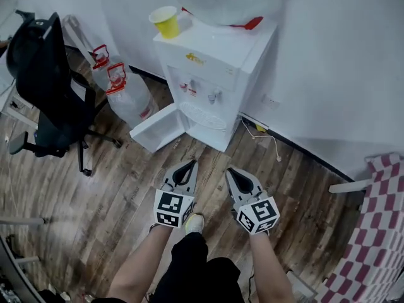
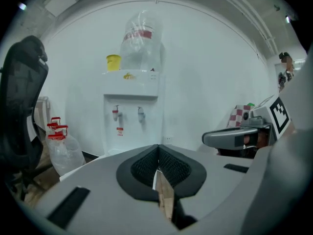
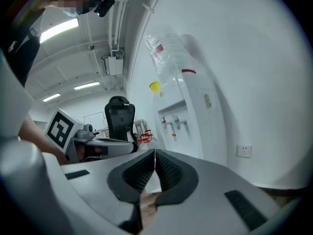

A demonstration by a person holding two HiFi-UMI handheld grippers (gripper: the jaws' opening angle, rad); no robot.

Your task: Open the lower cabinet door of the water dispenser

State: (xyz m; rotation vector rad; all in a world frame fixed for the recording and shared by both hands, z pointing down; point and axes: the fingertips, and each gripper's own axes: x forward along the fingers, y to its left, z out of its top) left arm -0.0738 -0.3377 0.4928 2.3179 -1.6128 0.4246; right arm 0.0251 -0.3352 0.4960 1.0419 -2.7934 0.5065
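Two pairs of fingers are pressed together with nothing between them. The left gripper point(image 1: 188, 166) and the right gripper point(image 1: 235, 173) sit side by side, close but not touching, with their tips aimed ahead at the water dispenser point(image 1: 214, 62).

Between the tips and the machine lies a stretch of bare wooden floor point(image 1: 126, 188), so neither gripper is near it. Ahead and a little left of the left tips, the lower cabinet door point(image 1: 158, 128) stands swung well out from the white body. The task therefore looks done.

Just beyond the door's outer face are two clear jugs point(image 1: 129, 96) with red handles. Further left of the left fingers is a black office chair point(image 1: 47, 74). Ahead and right of the right fingers, a pale cable point(image 1: 265, 137) loops on the floor by the wall. A yellow cup point(image 1: 165, 21) sits on top of the dispenser.

The risks I see are these:
- The open door hangs free, so a brush from a foot or a gripper could swing it shut again.
- Pushing the door wider could knock it into the jugs.
- A step forward and to the right could catch the cable.
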